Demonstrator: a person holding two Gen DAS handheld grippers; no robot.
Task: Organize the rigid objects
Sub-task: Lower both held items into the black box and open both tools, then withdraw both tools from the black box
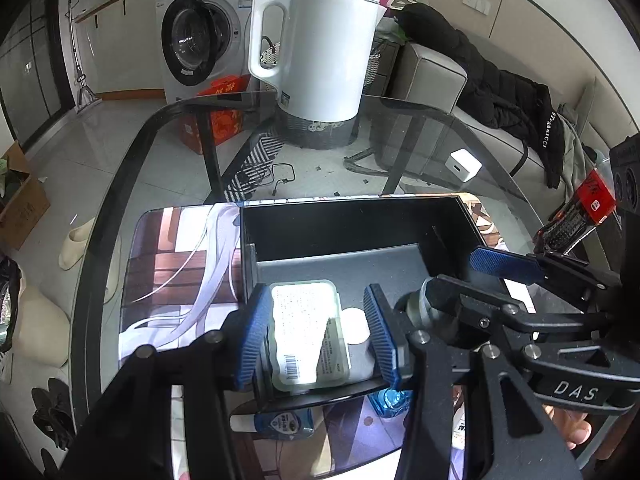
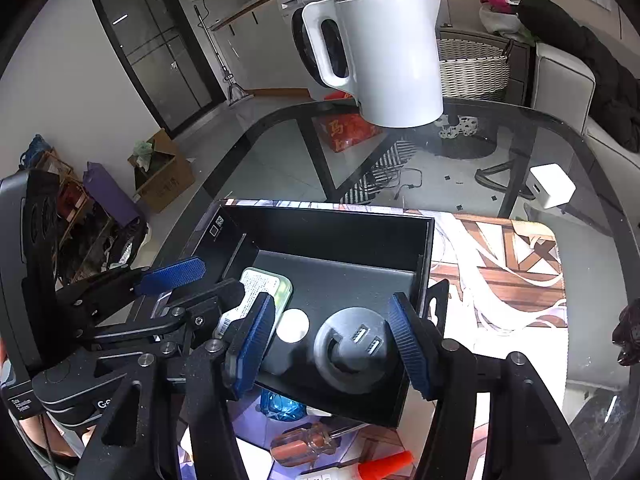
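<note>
Left wrist view: the left gripper (image 1: 316,336) hangs over the near end of a black box (image 1: 352,216), its jaws spread wide on either side of a pale green tin (image 1: 308,336) without touching it. The tin is flat and rounded at the corners, with a white printed label and a barcode on its lid, and it lies on the box floor against the left wall. Just beside it on the floor sits a small white disc (image 1: 357,326). In the right wrist view the right gripper (image 2: 334,344) also has its jaws parted, straddling a round black adapter (image 2: 352,350) with two USB sockets on top; whether the pads touch it I cannot tell. The adapter rests in the box's near right corner. The box stands on a printed mat (image 2: 512,264) on the glass counter (image 2: 592,280). In front of the box lie a blue clear piece (image 2: 282,406), an orange-handled screwdriver (image 2: 304,446) and a tube with an orange cap (image 2: 384,466). Farther back stand a white kettle (image 2: 384,56) and a white charger cube (image 2: 552,186).
</note>
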